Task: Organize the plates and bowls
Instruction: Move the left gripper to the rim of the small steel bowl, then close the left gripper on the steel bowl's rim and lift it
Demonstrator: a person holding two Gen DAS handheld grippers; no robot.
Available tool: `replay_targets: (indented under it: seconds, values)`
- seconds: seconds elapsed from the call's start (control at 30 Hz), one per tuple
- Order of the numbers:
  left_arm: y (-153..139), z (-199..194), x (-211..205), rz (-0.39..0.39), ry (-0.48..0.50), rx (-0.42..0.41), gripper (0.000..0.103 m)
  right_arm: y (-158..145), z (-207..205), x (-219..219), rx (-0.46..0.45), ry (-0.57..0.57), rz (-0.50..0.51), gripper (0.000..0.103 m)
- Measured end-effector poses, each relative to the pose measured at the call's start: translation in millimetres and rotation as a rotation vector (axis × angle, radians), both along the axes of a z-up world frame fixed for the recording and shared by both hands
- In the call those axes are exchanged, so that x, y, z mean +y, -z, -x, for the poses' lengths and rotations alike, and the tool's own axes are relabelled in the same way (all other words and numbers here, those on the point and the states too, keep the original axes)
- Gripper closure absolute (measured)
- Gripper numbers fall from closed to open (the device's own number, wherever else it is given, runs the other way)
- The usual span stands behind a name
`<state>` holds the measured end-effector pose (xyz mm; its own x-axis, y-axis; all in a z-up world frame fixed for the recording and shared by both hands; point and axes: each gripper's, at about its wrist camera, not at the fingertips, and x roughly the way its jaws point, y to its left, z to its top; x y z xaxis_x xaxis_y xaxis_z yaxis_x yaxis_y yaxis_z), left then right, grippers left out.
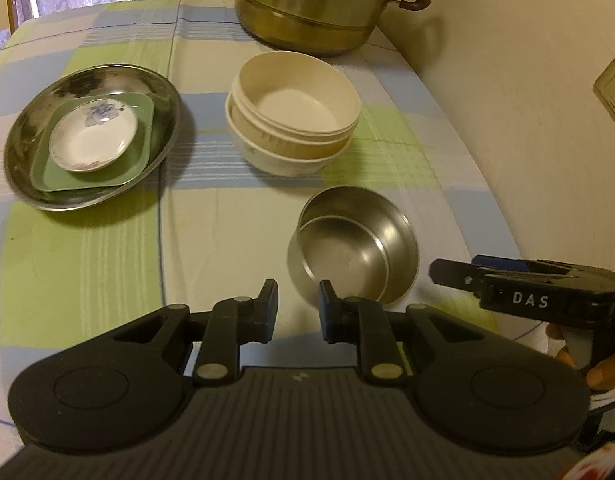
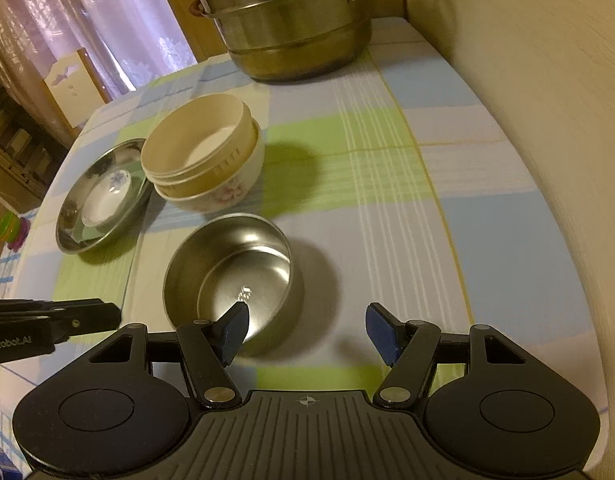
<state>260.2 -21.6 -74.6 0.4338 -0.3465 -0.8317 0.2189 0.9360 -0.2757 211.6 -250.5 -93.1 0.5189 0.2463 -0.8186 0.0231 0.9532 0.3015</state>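
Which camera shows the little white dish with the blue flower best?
The left wrist view. There the little white dish faces the camera whole, sitting on a green plate. The right wrist view shows it smaller, far off and blurry.

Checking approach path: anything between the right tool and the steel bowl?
Nothing visible. The steel bowl sits on bare tablecloth just ahead of the open right tool; one finger already overlaps its near rim.
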Motion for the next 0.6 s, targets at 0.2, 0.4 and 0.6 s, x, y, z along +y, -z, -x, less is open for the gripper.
replay_targets:
  seconds: [0.2, 0.4, 0.6]
  values:
    - [12, -15, -11, 0.008, -0.019, 0.008, 0.085, 8, -13, 6, -0.022, -0.032, -0.004, 0.047]
    - [21, -29, -22, -0.012, -0.031, 0.018, 0.085, 18, -24, 11, -0.023, -0.05, -0.011, 0.055]
    - [33, -36, -29, -0.036, -0.043, 0.044, 0.084, 27, -31, 12, -0.006, -0.065, -0.016, 0.067]
